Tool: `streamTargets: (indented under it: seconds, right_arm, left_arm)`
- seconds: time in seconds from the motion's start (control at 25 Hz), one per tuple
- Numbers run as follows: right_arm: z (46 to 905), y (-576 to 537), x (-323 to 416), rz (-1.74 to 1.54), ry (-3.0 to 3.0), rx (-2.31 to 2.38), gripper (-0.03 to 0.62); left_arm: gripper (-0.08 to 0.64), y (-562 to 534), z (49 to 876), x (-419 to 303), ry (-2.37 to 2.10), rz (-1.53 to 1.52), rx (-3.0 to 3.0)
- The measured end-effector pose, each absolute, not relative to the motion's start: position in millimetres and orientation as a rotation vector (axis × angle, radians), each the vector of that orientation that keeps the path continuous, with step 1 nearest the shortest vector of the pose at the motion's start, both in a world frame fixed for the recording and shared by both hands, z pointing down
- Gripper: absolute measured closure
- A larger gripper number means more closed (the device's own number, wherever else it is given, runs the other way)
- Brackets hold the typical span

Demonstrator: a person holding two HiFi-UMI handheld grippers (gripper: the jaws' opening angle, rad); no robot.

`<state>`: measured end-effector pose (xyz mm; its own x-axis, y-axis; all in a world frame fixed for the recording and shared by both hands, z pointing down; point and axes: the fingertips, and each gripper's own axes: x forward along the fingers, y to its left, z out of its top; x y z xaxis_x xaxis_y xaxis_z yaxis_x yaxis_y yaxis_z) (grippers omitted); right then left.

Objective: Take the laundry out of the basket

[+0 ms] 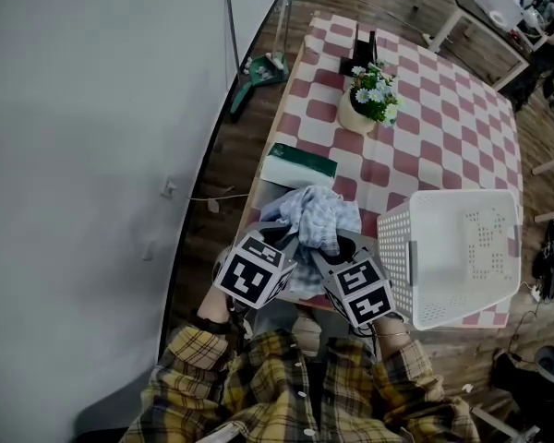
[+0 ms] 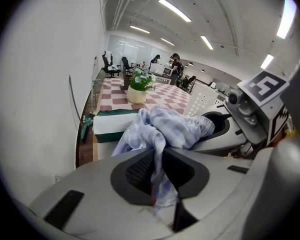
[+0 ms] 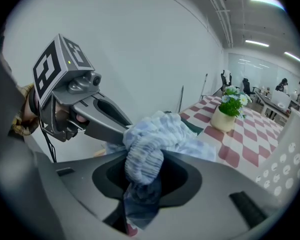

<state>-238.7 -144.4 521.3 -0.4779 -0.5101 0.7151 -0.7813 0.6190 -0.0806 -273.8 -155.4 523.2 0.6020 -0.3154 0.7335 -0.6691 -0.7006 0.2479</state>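
Left claw (image 2: 159, 171) and right claw (image 3: 142, 179) each clamped on blue checked garment (image 1: 314, 215) — bunched just beside white basket (image 1: 399, 247).

This looks like a big office room. Far past the jaws, at the back, stand black office chairs (image 2: 110, 64) and people (image 2: 176, 66) at desks. High above the jaws, long lights (image 2: 175, 10) run along the ceiling. Another desk (image 1: 475, 3) full of things stands beyond the checked surface (image 1: 443, 127). The floor (image 1: 229, 160) is dark wood. A plain white wall (image 1: 92, 155) runs left of the jaws.
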Motion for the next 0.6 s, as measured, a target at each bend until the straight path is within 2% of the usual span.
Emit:
streamTargets:
  seconds: [0.32, 0.6]
  right_arm:
    - [495, -136, -235, 0.534, -2.189, 0.953, 0.393]
    - [435, -128, -208, 0.447, -2.251, 1.03, 0.379]
  left_arm:
    - [0.42, -155, 507, -293, -0.856, 0.919, 2.299]
    - [0.42, -153, 436, -296, -0.957, 0.824, 2.409]
